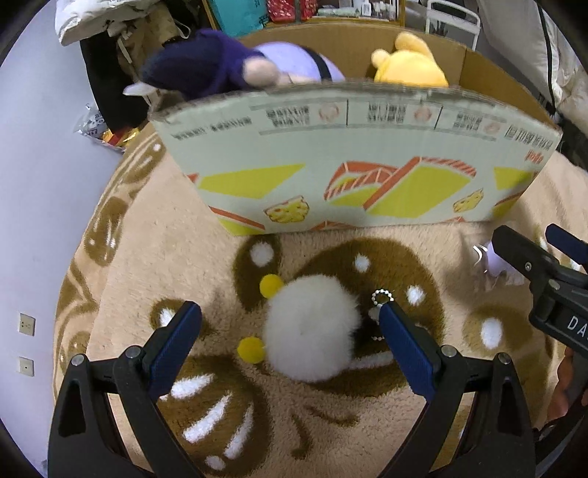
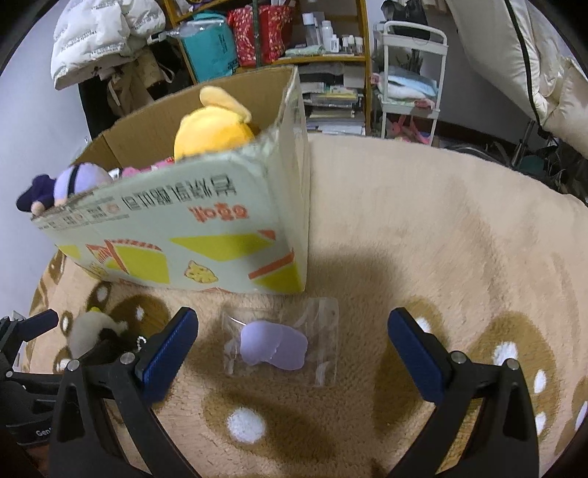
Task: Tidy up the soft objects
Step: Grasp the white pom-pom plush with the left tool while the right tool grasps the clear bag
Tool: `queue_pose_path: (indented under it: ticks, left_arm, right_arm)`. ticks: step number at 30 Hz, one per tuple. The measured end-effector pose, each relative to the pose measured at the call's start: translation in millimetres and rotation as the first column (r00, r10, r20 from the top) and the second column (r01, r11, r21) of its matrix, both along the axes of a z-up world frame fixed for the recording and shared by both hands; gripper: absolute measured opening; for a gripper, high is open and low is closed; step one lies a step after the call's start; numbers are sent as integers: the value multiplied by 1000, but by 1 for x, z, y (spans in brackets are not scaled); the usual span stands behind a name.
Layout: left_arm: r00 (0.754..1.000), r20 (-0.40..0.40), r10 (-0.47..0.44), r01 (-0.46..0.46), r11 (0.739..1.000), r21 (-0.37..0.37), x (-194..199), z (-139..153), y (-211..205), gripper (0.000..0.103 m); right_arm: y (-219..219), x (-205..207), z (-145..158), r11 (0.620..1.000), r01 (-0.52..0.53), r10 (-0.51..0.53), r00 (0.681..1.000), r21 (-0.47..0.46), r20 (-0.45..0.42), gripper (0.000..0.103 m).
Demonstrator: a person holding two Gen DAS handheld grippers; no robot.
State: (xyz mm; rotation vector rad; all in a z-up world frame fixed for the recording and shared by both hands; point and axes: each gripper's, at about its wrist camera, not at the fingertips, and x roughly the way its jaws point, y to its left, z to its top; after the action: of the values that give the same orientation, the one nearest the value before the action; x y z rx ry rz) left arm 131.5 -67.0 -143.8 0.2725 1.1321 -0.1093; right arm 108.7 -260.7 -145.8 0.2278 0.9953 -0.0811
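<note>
If the left gripper, fingers wide apart, squeezes off-center, the fluffy white ball may slip away.

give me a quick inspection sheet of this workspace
surface: beige rug with brown bear pattern
job's things: white pompom toy and bagged purple plush on rug; yellow plush and purple doll in cardboard box
clutter: nothing seen on rug
grippers: left gripper open around pompom; right gripper open around bagged plush
cables: nothing seen
surroundings: shelf, white cart, jacket
</note>
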Motion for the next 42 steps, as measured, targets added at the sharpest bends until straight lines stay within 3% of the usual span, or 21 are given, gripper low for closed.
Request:
queue_pose_path:
  ticks: [5, 9, 21, 26, 31, 37, 42]
  left_arm:
    - [999, -34, 2, -2, 1000, 9, 5, -14, -3, 96]
    - [999, -41, 3, -3, 1000, 2, 8, -18, -2, 96]
    - [996, -90, 6, -9, 999, -37, 14, -34, 1, 96]
    - [996, -89, -24, 17, 996, -87, 13, -35, 4, 75]
    - [993, -83, -87, 76, 990, -121, 5, -33, -2, 40]
    - [995, -79, -62, 53, 992, -115, 5, -33, 2, 27]
    - [996, -78, -32, 22, 992, -125, 6, -30, 14, 27]
  right_arm:
    - [6, 5, -12, 999, -22, 21, 999, -30, -32, 103]
    - [5, 7, -22, 1000, -26, 27, 998, 4, -62, 103]
    - [14, 6, -31, 997, -53, 50, 997, -61, -59, 103]
    - [13, 5, -31, 995, -46, 40, 997, -85, -68, 97]
    - [10, 2, -27, 994, -34, 27, 997, -102, -72, 84]
    - [10, 0, -24, 994, -34, 27, 997, -102, -69, 81]
    - [9, 0, -21, 994, -35, 29, 998, -101, -63, 80]
